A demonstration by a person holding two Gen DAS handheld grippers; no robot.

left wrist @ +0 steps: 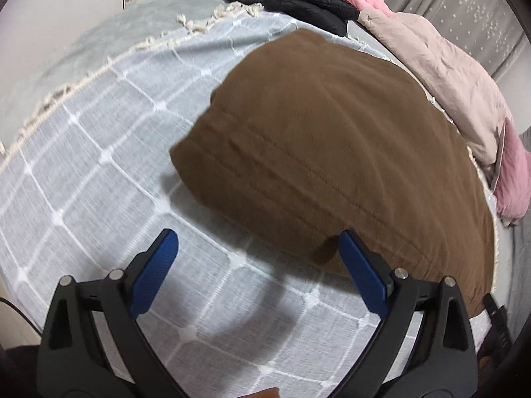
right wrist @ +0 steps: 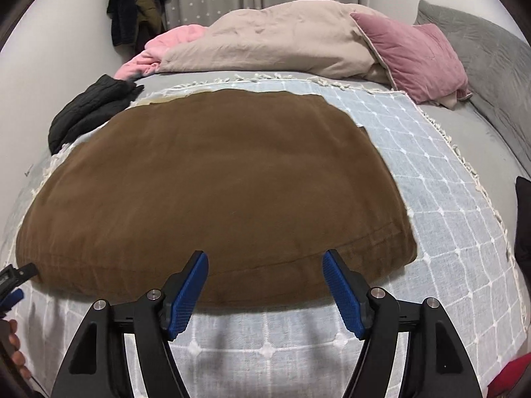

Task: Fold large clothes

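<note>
A large brown garment [left wrist: 332, 159] lies folded flat on a pale blue checked throw [left wrist: 83, 182] on the bed. In the left wrist view my left gripper [left wrist: 259, 242] hovers open over the throw beside the garment's near corner, with nothing between its blue pads [left wrist: 156, 272]. From the right wrist view the same brown garment [right wrist: 205, 182] fills the middle, and my right gripper [right wrist: 265, 262] stands open just above its near edge, pads apart and gripping nothing.
A black quilted jacket [right wrist: 89, 109] lies at the throw's far left corner. A beige duvet [right wrist: 272, 39], pink blanket [right wrist: 159, 49] and mauve pillow [right wrist: 415, 56] are heaped at the head of the bed. Dark clothes [right wrist: 136, 3] hang on the wall.
</note>
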